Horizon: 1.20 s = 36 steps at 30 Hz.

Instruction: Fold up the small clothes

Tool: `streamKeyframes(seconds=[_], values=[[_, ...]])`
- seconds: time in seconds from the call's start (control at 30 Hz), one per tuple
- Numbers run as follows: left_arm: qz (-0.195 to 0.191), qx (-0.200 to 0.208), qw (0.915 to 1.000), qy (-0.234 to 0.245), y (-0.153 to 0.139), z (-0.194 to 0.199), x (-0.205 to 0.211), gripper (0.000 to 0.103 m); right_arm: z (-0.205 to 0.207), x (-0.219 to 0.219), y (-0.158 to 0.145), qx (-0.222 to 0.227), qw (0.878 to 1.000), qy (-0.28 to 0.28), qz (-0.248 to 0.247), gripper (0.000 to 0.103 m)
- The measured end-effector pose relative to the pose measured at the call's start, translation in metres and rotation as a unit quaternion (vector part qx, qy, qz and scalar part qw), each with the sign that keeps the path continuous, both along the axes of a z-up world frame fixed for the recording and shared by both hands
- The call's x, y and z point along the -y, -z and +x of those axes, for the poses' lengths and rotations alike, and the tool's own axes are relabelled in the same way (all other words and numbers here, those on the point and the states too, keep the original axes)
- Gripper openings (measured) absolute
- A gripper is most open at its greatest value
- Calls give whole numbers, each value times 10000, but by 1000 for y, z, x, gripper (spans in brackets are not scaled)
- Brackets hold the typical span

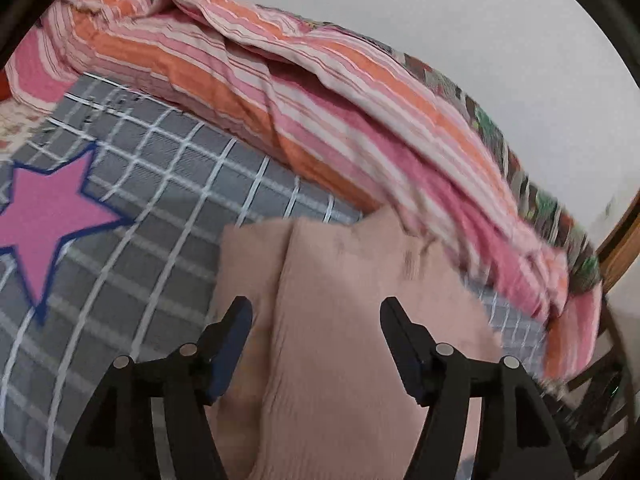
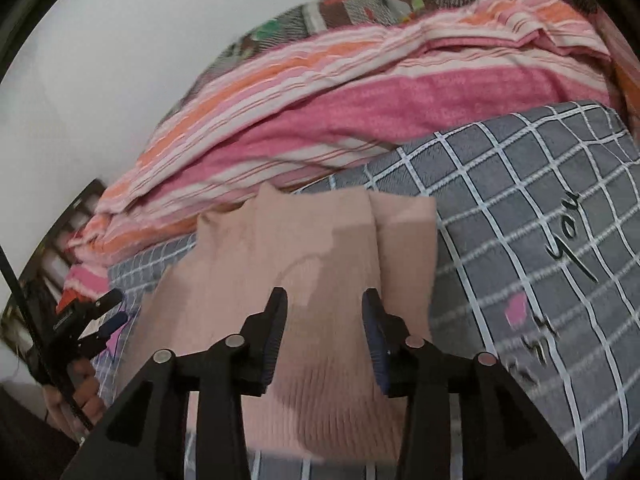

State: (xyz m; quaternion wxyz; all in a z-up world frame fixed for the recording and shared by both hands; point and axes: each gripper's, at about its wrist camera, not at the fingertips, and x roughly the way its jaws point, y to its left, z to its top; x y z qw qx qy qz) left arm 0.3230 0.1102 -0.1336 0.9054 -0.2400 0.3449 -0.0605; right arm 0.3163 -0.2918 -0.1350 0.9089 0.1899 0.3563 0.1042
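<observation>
A dusty-pink ribbed garment (image 1: 340, 280) lies folded on the grey checked bedsheet (image 1: 160, 184), with a lengthwise fold line along its left side. My left gripper (image 1: 315, 304) hovers over its near part, jaws wide apart and nothing between the pads. In the right wrist view the same garment (image 2: 280, 248) spreads flat under my right gripper (image 2: 325, 294), whose jaws stand partly apart with no cloth pinched. The left gripper (image 2: 112, 310) also shows at the far left there, held by a hand (image 2: 80, 392).
A rumpled pink, orange and white striped blanket (image 1: 280, 80) is heaped along the wall behind the garment. The sheet carries a pink star (image 1: 44, 216) and dark lettering (image 2: 568, 232). A wooden bed frame (image 1: 624, 232) edges the right side.
</observation>
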Motion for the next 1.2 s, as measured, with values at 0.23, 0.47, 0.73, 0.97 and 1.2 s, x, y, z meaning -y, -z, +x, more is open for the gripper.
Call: streamKeyframes(seconds=[0.23, 0.47, 0.73, 0.97, 1.2], values=[[165, -208, 9996, 69, 30, -60, 1, 70, -36, 4, 17, -257, 9993, -208, -155, 41], [113, -436, 9982, 401, 39, -77, 6, 70, -55, 8, 22, -431, 9971, -78, -616, 41], [-496, -482, 9957, 617, 43, -83, -1, 70, -68, 15, 34, -746, 9962, -223, -396, 41], [-668, -443, 9948, 622, 48, -66, 5, 70, -63, -8, 45, -914, 9941, -364, -457, 47], [-870, -434, 9946, 356, 51, -45, 0, 69, -45, -4, 46, -963, 9953, -91, -26, 49]])
